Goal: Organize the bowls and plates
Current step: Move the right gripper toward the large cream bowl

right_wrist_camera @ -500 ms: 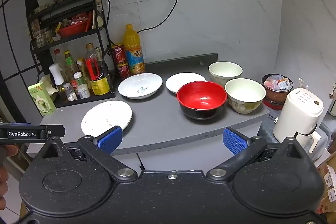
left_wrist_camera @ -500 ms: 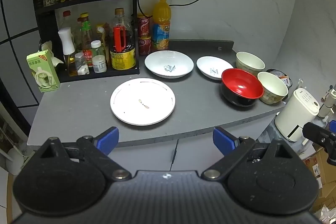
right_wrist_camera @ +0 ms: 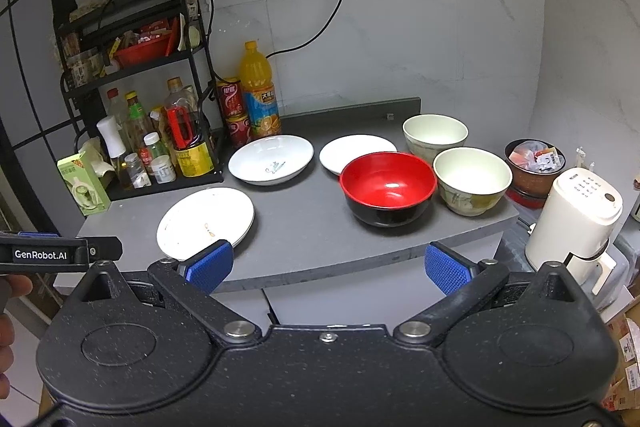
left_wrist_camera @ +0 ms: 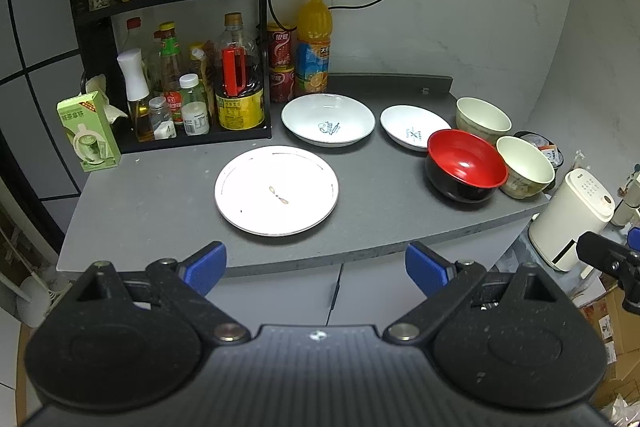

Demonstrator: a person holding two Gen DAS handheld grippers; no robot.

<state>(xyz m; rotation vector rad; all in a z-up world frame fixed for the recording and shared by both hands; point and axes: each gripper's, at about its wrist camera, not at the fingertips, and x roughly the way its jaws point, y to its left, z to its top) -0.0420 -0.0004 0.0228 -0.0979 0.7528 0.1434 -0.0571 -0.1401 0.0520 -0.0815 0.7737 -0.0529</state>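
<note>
Six dishes on the grey counter [left_wrist_camera: 168,203]: three plates, three bowls, none stacked.
Flat plate [left_wrist_camera: 276,190]: lies alone near the front edge, left of centre; a small brown mark sits on its middle.
Deep plate [left_wrist_camera: 328,119]: toward the back edge, just in front of the orange juice bottle [left_wrist_camera: 314,43] and two stacked red cans [left_wrist_camera: 281,61]; it carries a blue print.
Small plate [left_wrist_camera: 412,127]: right of the deep plate, apart from it; in the left wrist view the red bowl overlaps its right rim (contact cannot be told).
Red bowl [right_wrist_camera: 387,187]: red inside, black outside, upright near the front edge, right of centre.
Cream bowl, front [right_wrist_camera: 472,179]: just beside the red bowl at the right end of the counter.
Cream bowl, back [right_wrist_camera: 435,135]: behind the front one, near the back right corner.
Bottle rack [left_wrist_camera: 176,75]: black shelving at the back left corner, full of bottles; a green carton [left_wrist_camera: 88,131] stands at the left edge beside it.
White appliance [right_wrist_camera: 572,223]: stands off the counter, past its right end.
Left gripper [left_wrist_camera: 316,265]: blue pads spread wide, nothing between them, held short of the front edge.
Right gripper [right_wrist_camera: 327,267]: pads likewise wide apart and empty, also short of the front edge.
</note>
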